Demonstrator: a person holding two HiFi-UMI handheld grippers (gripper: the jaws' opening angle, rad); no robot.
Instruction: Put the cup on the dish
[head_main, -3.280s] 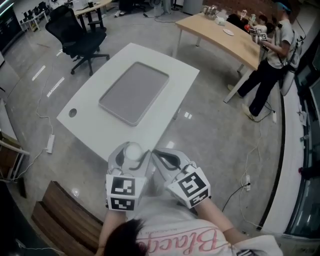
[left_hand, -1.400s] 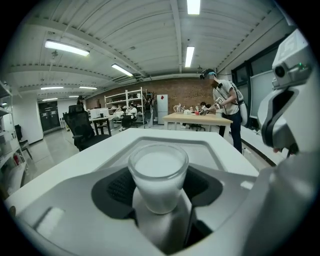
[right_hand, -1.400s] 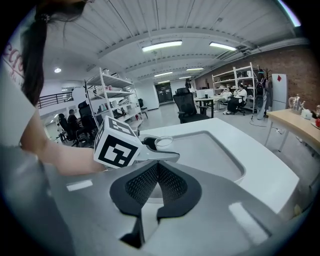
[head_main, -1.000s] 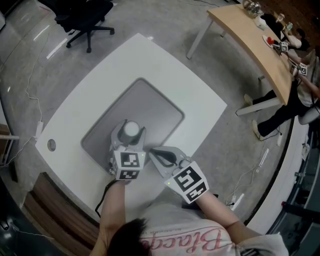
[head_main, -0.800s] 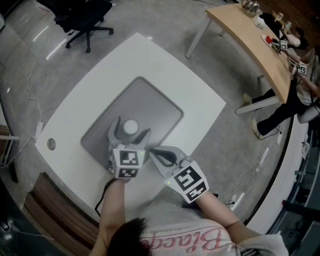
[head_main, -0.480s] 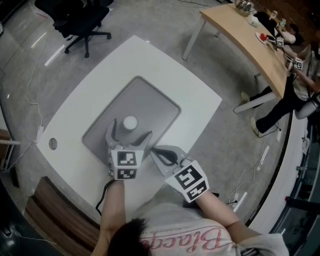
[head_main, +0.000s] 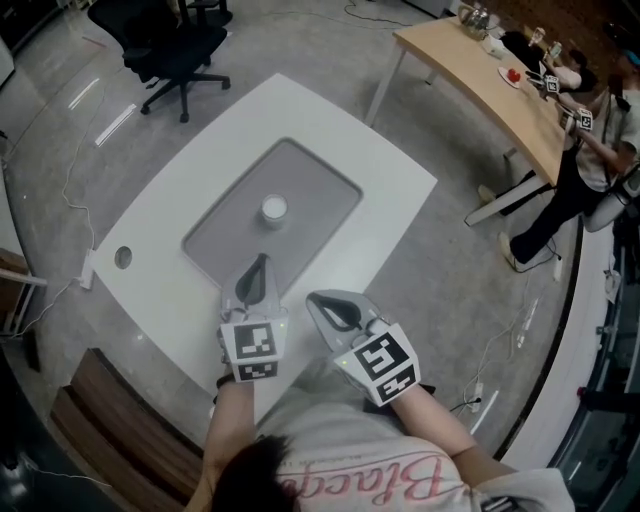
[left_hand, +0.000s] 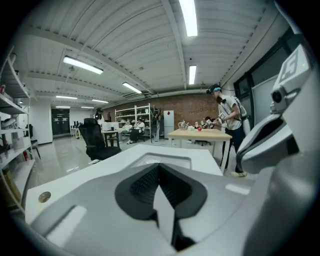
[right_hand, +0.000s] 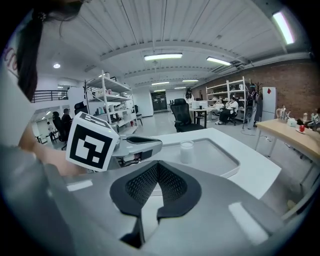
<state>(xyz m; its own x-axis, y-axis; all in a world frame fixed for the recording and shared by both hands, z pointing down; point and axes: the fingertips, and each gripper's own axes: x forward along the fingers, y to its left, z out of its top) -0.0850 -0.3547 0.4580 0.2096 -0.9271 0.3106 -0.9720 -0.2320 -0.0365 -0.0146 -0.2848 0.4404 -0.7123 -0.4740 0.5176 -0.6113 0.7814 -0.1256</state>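
The cup (head_main: 273, 210) stands in the dish (head_main: 315, 183), ahead of the left gripper (head_main: 259, 264) and well apart from its tip. The dish lies mid-tabletop (head_main: 390, 185). The left gripper hangs over the dish's near end, with the right gripper (head_main: 318, 299) just to its right at the tabletop's edge. A chair (head_main: 170, 50) stands far ahead-left. A long table (head_main: 480, 85) and a person (head_main: 575, 165) are far ahead-right.

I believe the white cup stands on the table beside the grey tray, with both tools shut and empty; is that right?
Not quite: the head view shows the white cup standing on the grey tray itself. The left tool and right tool are shut and empty.
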